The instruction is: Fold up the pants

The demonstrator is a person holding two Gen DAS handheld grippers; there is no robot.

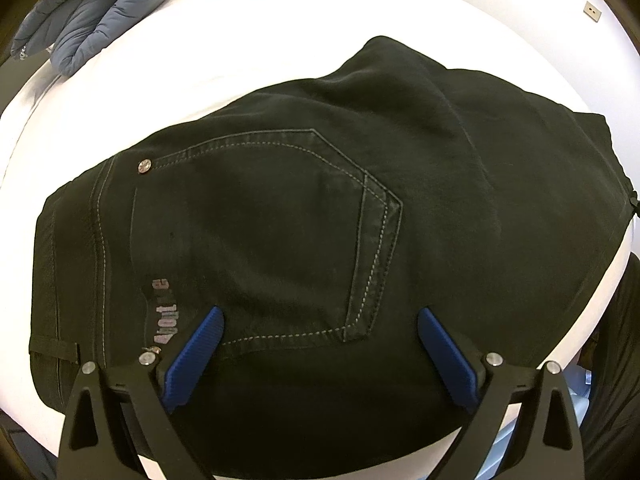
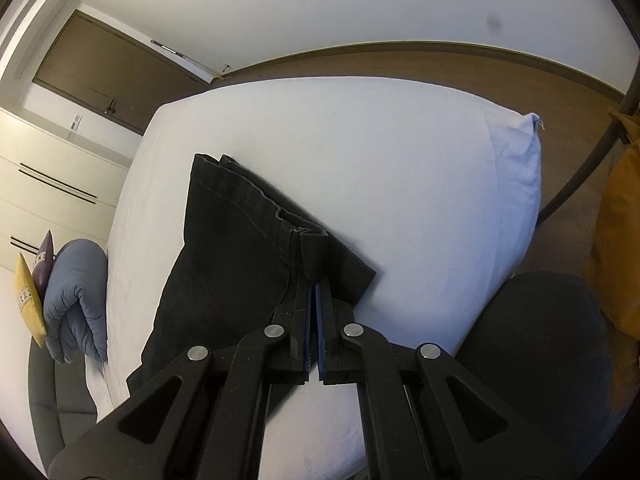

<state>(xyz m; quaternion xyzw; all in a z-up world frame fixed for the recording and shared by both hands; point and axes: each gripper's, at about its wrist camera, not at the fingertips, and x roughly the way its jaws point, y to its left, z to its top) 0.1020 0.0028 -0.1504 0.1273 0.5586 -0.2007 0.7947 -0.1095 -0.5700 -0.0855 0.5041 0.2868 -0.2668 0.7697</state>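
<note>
The left tool (image 1: 320, 320) is released, its blue pads (image 1: 192, 356) spread wide over the back pocket (image 1: 264, 236) of the black jeans (image 1: 360, 200), which lie folded on the white bed (image 1: 280, 32). The right tool (image 2: 314, 292) is clenched on a waistband edge of the jeans (image 2: 224, 248). Beyond and to its left sits a blue-grey quilted cushion (image 2: 76, 300); to its right, a pillow (image 2: 516, 200).
</note>
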